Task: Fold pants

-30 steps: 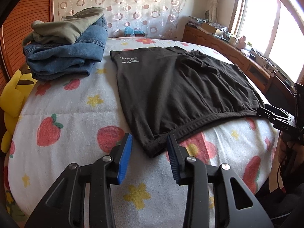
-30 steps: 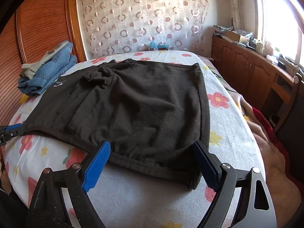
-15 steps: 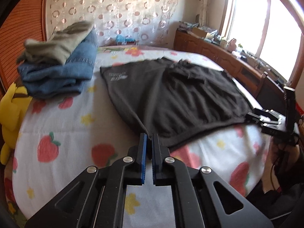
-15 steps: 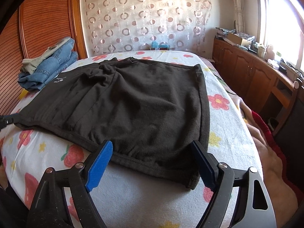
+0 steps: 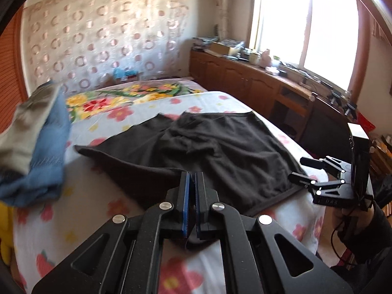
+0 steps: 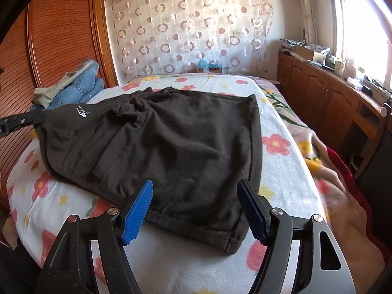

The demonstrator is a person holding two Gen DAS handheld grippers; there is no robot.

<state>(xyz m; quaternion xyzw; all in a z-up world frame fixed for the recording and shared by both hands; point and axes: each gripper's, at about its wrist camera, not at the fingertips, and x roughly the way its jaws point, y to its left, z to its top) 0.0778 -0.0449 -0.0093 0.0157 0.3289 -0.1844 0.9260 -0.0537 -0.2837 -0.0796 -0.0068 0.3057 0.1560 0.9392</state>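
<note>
**Left tool clamps a corner of the pants, right tool narrowing over the near hem**

The dark pants (image 6: 171, 147) lie spread across the near half of the bed (image 6: 281, 171), waistband side toward the bed's near edge, legs reaching toward the middle. The left tool (image 5: 191, 178) points downward at a slant with its blue pads pressed together on a corner of the pants; in the right wrist view that corner (image 6: 41, 120) hangs lifted off the sheet near the bed's left edge, the cloth sloping down from it. The right tool (image 6: 194, 191) also tilts downward, low over the near edge of the bed, its jaws closing with the hem at the pants' near right corner between them, pads not yet touching the cloth. In the left wrist view a hand (image 5: 352, 216) in a dark sleeve grips the right tool's handle at the bed's right side. A stack of folded jeans (image 6: 78, 88) sits by the bed's far left edge
</note>
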